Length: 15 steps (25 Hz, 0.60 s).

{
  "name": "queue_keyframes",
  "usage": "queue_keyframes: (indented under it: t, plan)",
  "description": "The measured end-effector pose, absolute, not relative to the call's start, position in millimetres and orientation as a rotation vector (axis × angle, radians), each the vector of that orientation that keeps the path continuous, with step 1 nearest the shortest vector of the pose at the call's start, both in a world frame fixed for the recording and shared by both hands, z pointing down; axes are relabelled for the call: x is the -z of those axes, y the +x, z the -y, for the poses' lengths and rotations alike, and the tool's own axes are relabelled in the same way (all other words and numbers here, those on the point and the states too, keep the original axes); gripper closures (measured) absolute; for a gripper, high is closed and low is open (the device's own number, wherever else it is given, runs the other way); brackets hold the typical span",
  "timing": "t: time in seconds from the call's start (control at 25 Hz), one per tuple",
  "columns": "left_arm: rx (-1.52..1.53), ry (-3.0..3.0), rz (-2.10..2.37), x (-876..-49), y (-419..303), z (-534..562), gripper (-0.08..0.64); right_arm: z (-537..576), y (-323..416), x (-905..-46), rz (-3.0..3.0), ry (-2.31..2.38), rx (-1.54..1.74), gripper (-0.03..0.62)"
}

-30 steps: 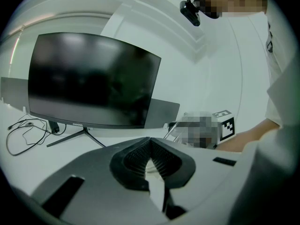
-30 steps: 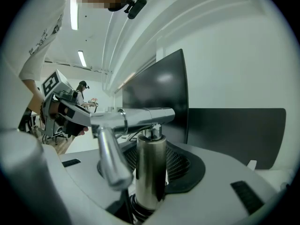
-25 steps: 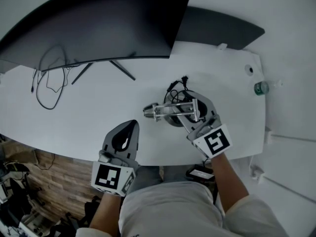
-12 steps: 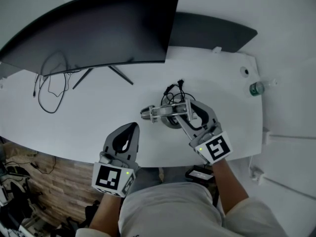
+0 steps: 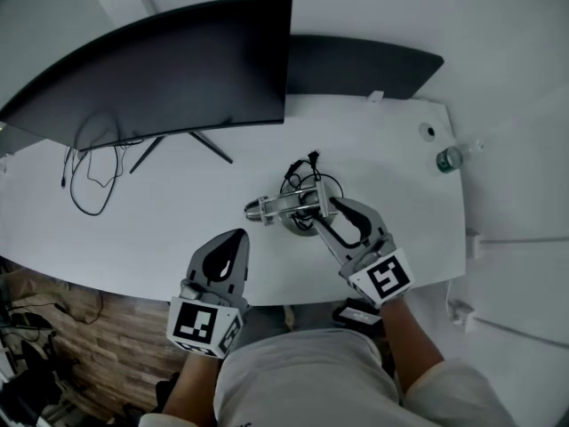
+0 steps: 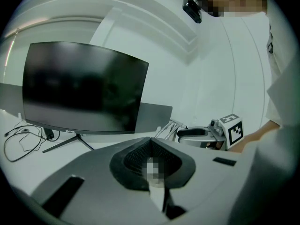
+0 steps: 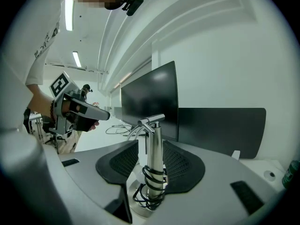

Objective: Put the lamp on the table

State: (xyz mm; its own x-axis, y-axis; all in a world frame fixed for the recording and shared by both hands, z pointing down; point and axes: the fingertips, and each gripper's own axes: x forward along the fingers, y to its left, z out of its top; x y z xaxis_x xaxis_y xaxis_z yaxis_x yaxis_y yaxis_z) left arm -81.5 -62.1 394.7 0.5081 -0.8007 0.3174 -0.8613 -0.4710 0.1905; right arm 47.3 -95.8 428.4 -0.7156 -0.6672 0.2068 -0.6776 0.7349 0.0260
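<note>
1. While the desk lamp [image 7: 153, 163] is standing upright on the white table [image 5: 178, 212], black cord wound round its post, the right gripper [image 5: 329, 212] is clasping that post between its jaws.
2. The left gripper [image 5: 233, 243] is hovering over the table's near edge, jaws pressed together, holding nothing.

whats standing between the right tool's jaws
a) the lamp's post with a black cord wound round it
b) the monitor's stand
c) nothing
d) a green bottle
a: in the right gripper view the lamp stands with its post between the jaws of the right tool, with a black cord coiled round it.
</note>
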Motion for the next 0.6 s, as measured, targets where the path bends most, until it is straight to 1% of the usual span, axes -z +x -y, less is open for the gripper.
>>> queue_keyframes:
  t: [0.08, 0.16, 0.28, 0.36, 0.6]
  plan:
    - [-0.260, 2.438, 1.385, -391.4, -78.1, 61.7, 0.558, 93.3, 52.0, -425.7, 2.725, 1.082, -0.074, 0.422]
    - [-0.257, 2.446, 1.382, -387.9, -74.2, 60.7, 0.558, 90.7, 59.3, -421.9, 2.715, 1.106, -0.073, 0.470]
    - [-0.253, 2.459, 1.378, -382.9, -69.6, 59.3, 0.558, 87.4, 71.9, -415.3, 2.698, 1.154, -0.078, 0.523]
    - [-0.249, 2.466, 1.375, -379.9, -67.5, 59.1, 0.558, 85.9, 78.6, -410.0, 2.693, 1.179, -0.090, 0.539]
    - [-0.243, 2.471, 1.354, -376.2, -59.6, 57.0, 0.558, 79.9, 87.3, -403.4, 2.665, 1.158, -0.104, 0.554]
